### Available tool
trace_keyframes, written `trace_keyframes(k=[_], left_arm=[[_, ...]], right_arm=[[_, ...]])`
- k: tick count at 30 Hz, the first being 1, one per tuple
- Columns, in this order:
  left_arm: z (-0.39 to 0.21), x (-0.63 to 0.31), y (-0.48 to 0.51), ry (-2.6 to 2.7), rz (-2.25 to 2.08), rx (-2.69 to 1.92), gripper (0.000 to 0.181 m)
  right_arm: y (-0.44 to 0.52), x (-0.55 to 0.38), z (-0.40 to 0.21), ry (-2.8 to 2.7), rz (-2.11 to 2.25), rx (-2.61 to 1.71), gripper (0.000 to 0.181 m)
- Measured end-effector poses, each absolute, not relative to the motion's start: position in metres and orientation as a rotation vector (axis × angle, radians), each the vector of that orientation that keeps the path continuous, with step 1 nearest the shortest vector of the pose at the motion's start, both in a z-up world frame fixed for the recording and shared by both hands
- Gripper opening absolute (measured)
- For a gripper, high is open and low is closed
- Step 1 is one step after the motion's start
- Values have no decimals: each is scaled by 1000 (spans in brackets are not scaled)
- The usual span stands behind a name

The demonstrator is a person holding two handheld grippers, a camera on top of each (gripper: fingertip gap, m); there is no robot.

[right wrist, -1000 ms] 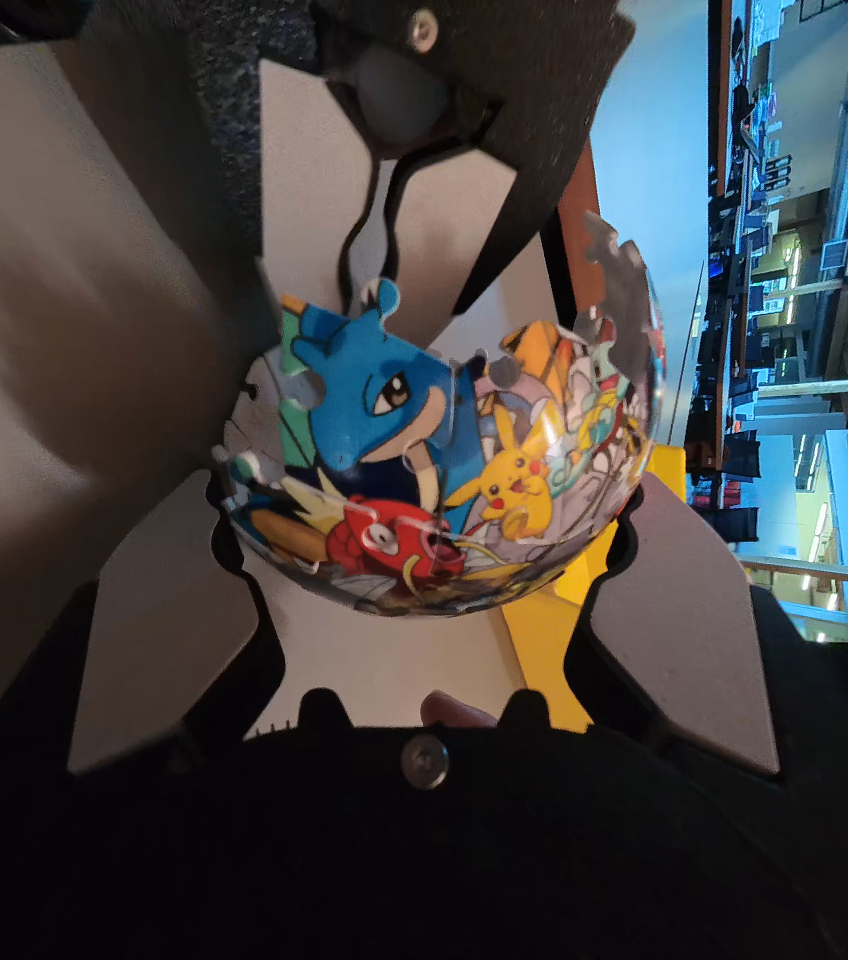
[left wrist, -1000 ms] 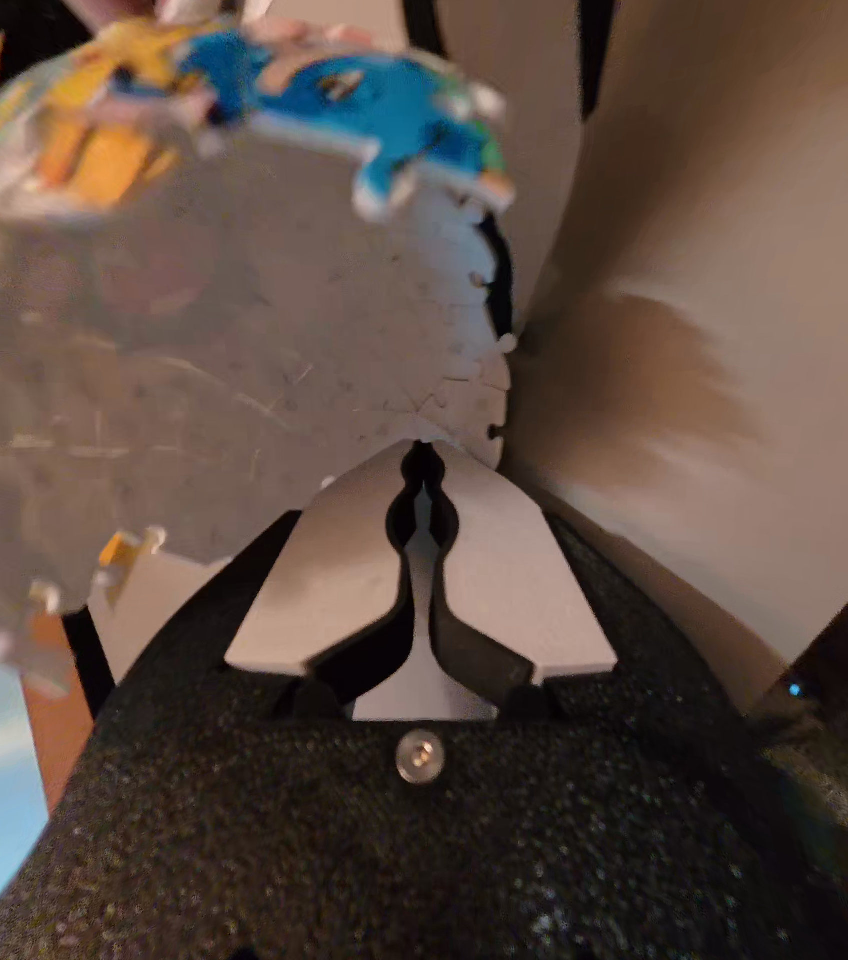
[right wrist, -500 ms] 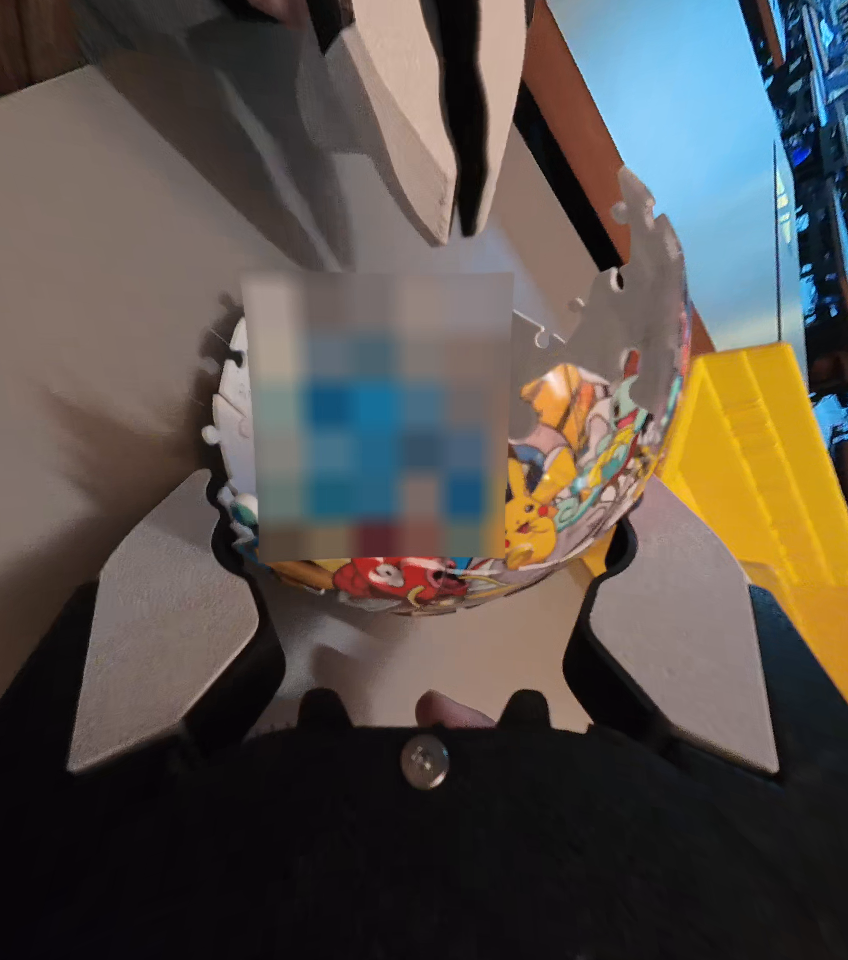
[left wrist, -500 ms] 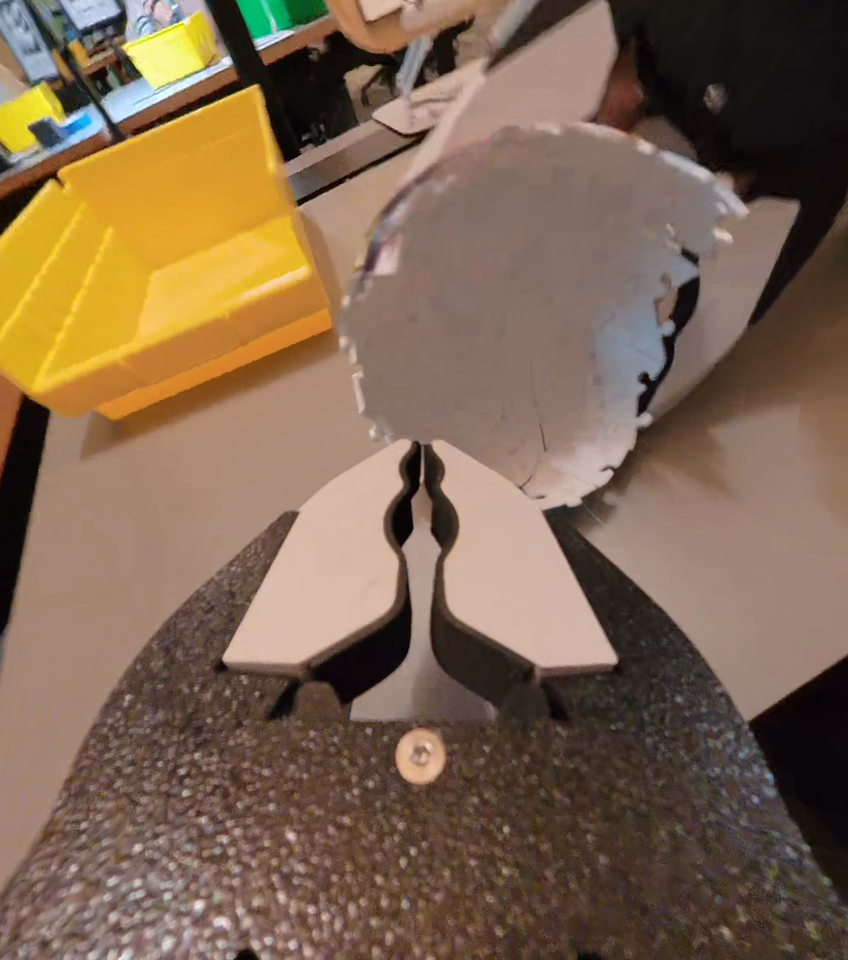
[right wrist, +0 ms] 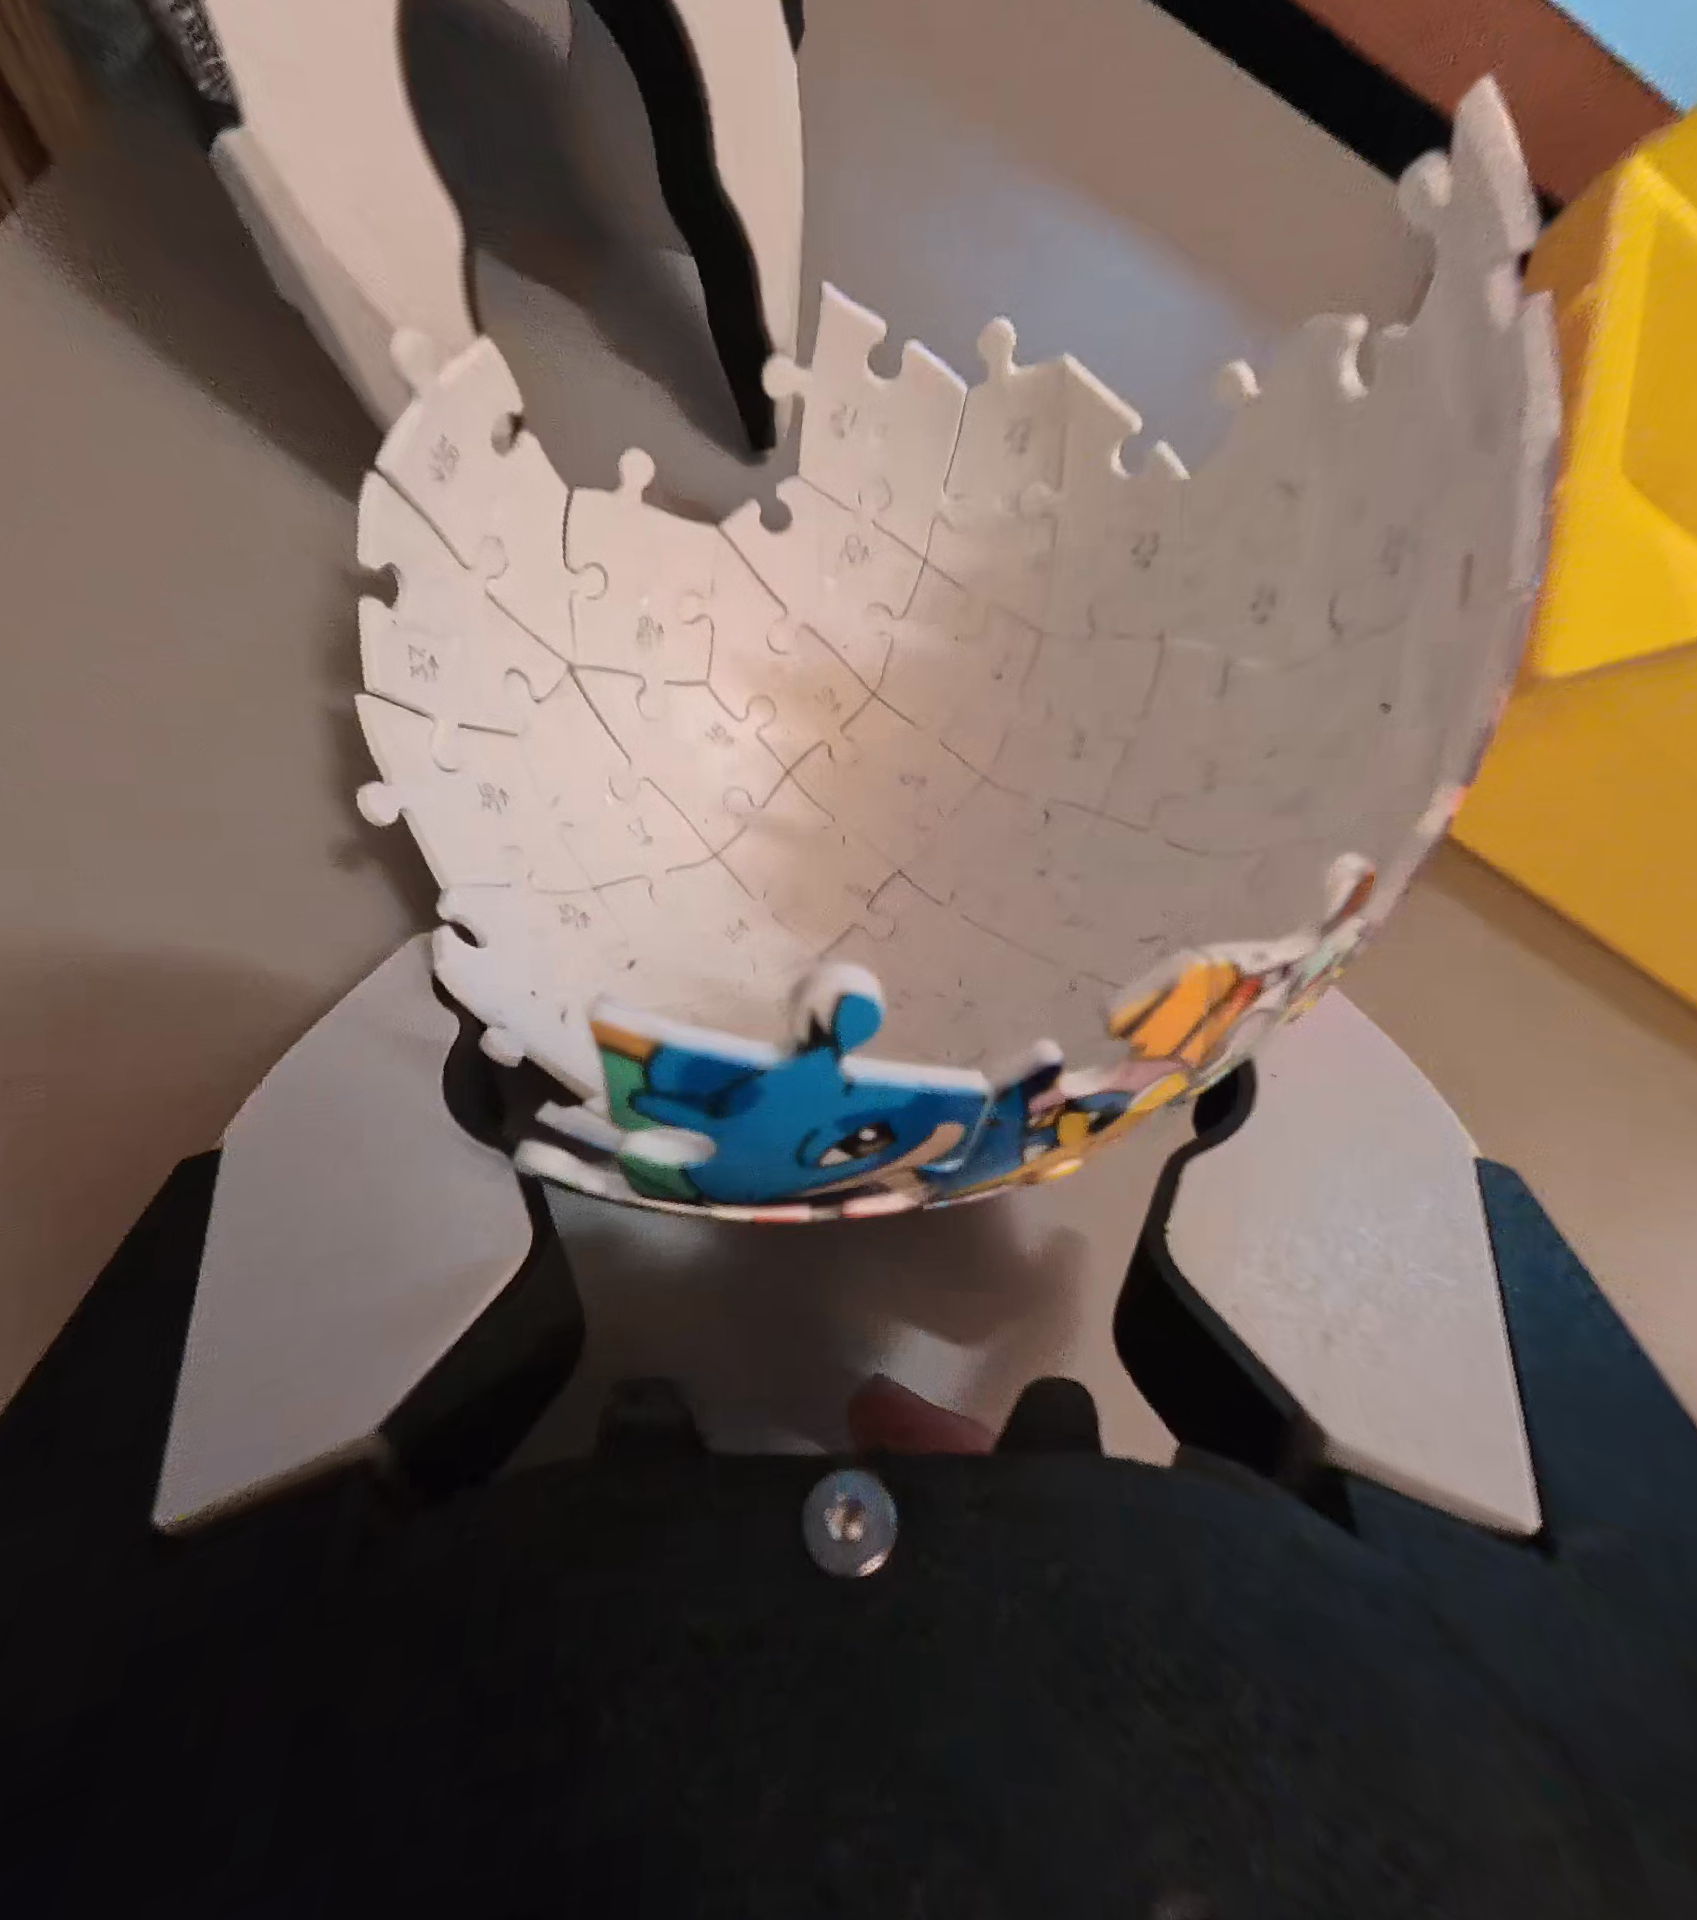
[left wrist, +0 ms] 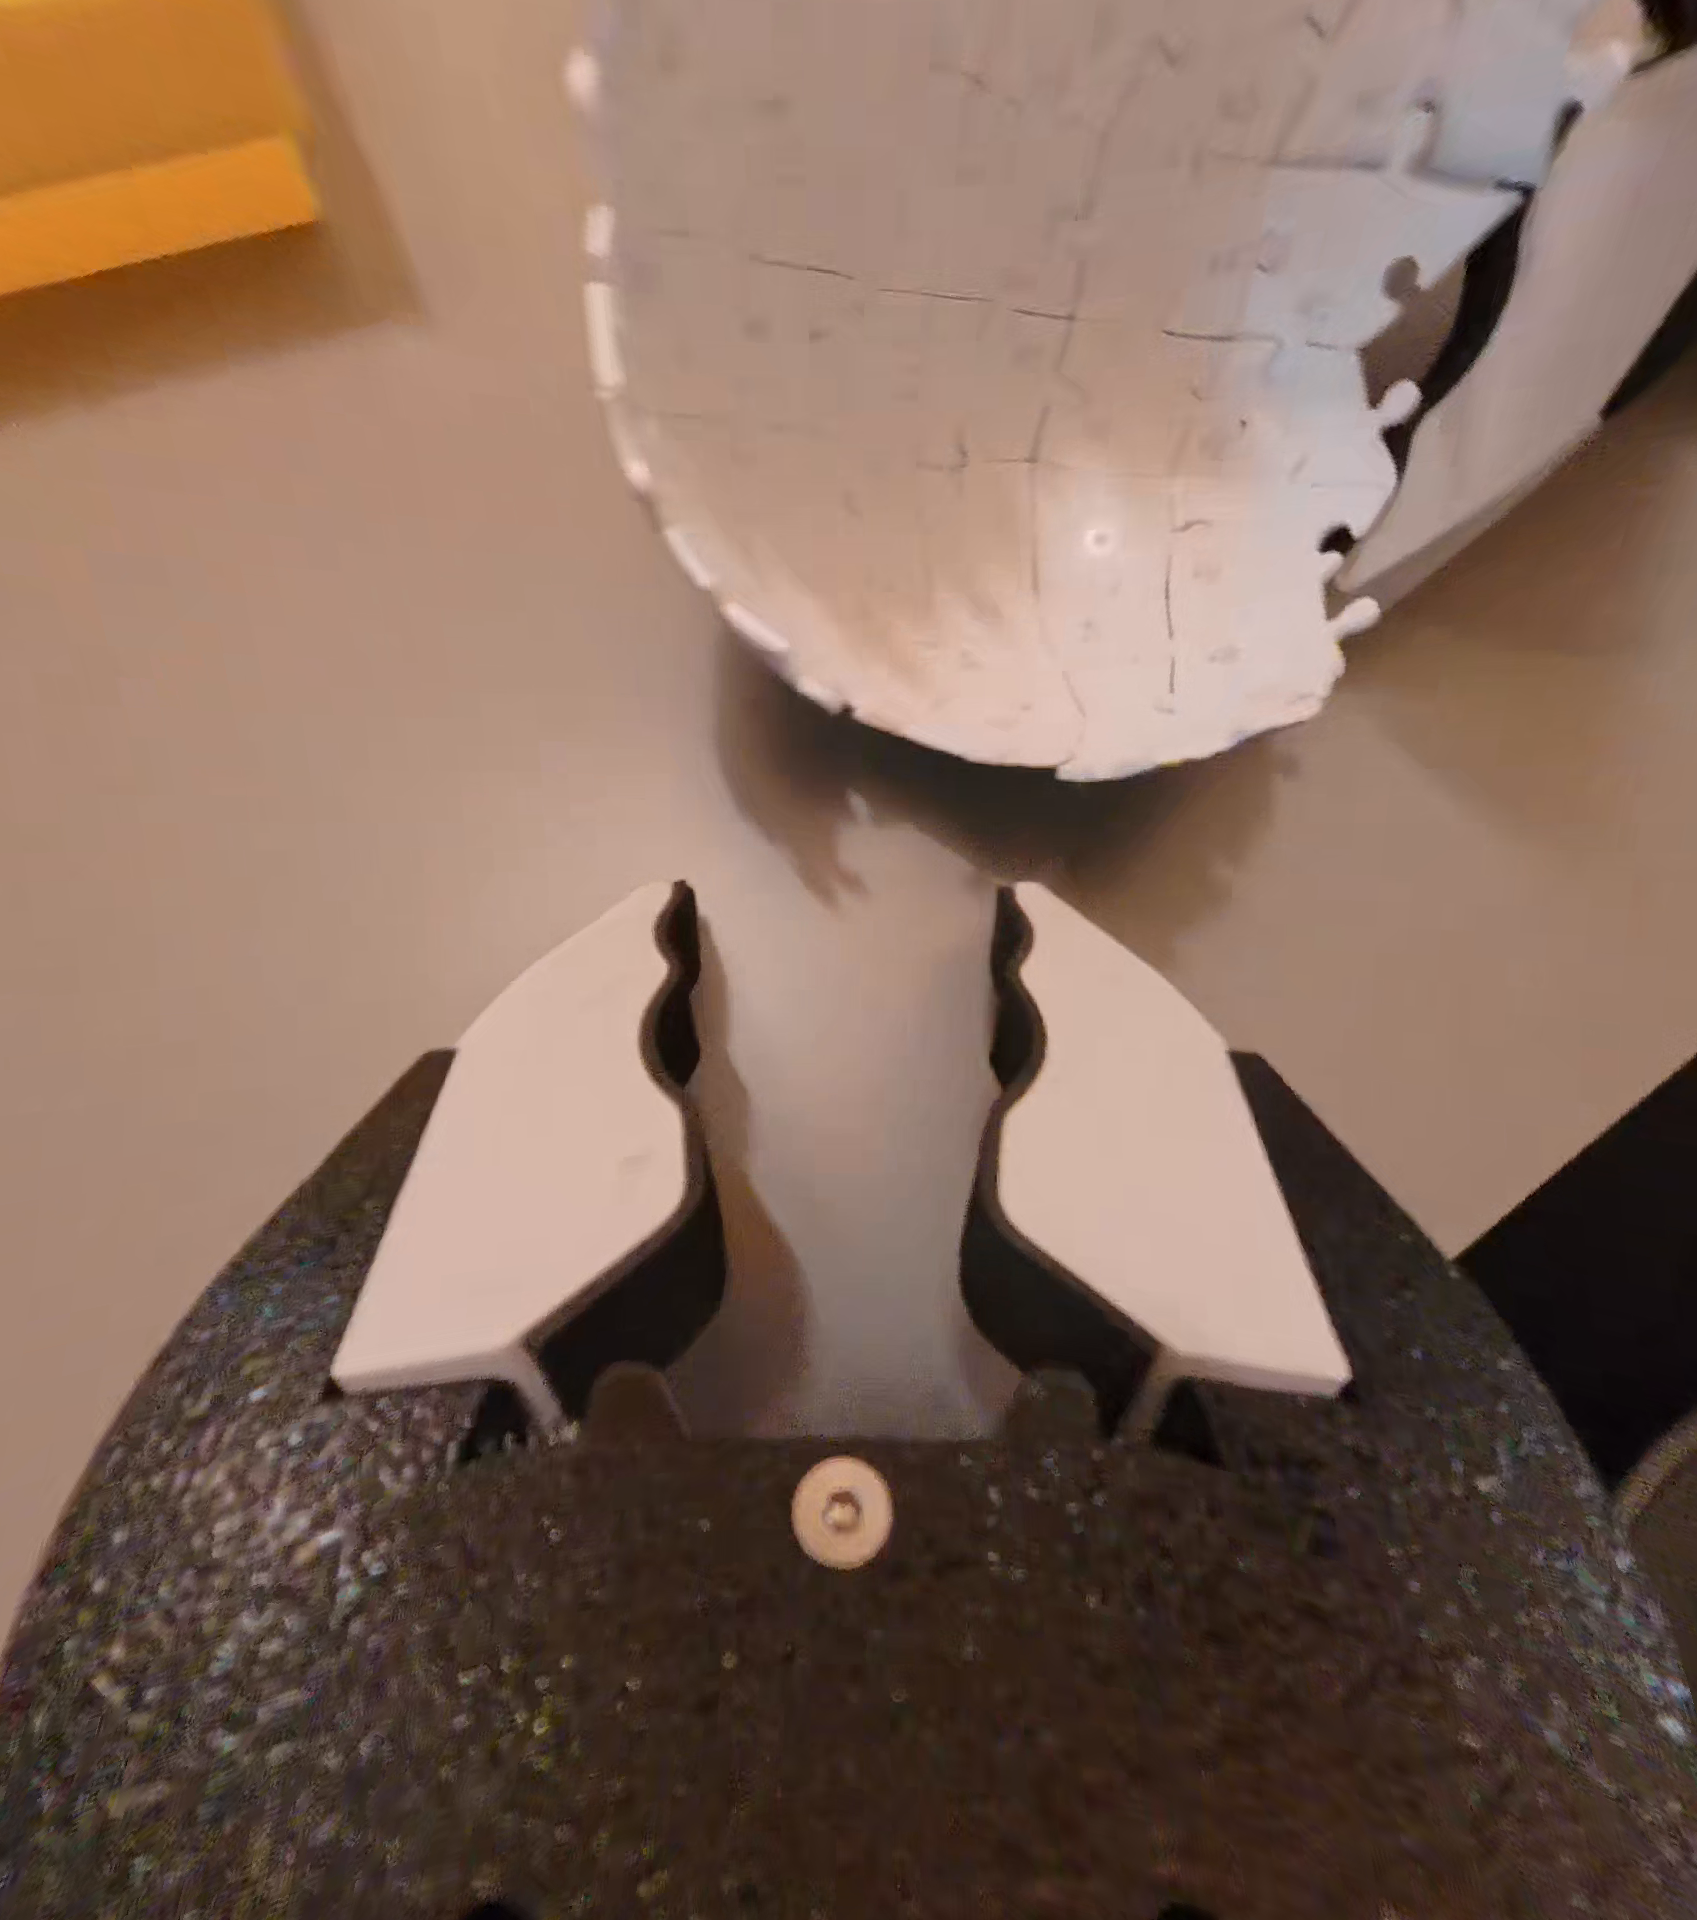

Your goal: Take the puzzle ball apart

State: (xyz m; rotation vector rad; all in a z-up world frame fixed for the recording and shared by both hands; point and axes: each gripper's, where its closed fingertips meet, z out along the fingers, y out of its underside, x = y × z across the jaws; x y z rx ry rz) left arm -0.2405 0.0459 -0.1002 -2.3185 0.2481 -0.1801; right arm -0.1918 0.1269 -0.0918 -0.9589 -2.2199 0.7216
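The table (left wrist: 200, 831) is taking up most of both views, a plain beige top with a dark edge showing at the lower right of the left wrist view. A yellow bin (right wrist: 1675, 582) is sitting on it at the right of the right wrist view, just beside the ball; a blurred corner of it (left wrist: 85, 177) is also showing at the upper left of the left wrist view.

The puzzle ball (right wrist: 927, 727) is lying as an open half shell, its white inside facing the right camera and its edge jagged with knobs and notches. Printed cartoon pieces in blue, green and orange are showing along the near rim. In the left wrist view the shell (left wrist: 979, 395) is sitting ahead of the claw, its shadow falling on the table below it.

The right gripper (right wrist: 844, 1049) is standing spread wide, its two pale fingers flanking the lower sides of the shell; whether they are pressing on it I cannot tell.

The left gripper (left wrist: 844, 904) is standing released, a clear gap between its fingers with only table in it, apart from the shell. In the right wrist view it (right wrist: 615, 343) is showing beyond the far rim.
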Motion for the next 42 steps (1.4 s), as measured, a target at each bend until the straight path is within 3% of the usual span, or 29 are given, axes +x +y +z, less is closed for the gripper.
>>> trace_keyframes(k=[1,6,13,35,42], left_arm=[[-102,-235,49,300,-182,-2336,56],[-98,-221,75,554,-91,-2337,63],[-99,-209,111,830,-55,-2249,66],[-91,-187,174,863,82,-2238,58],[-88,-197,170,777,149,-2270,59]], right_arm=[[129,-189,-93,-2217,715,-991,130],[135,-173,-96,-2201,711,-1120,122],[156,-147,-95,-2187,629,-1171,124],[227,-47,-95,-2314,479,-1280,104],[252,24,-61,-2243,563,-1247,103]])
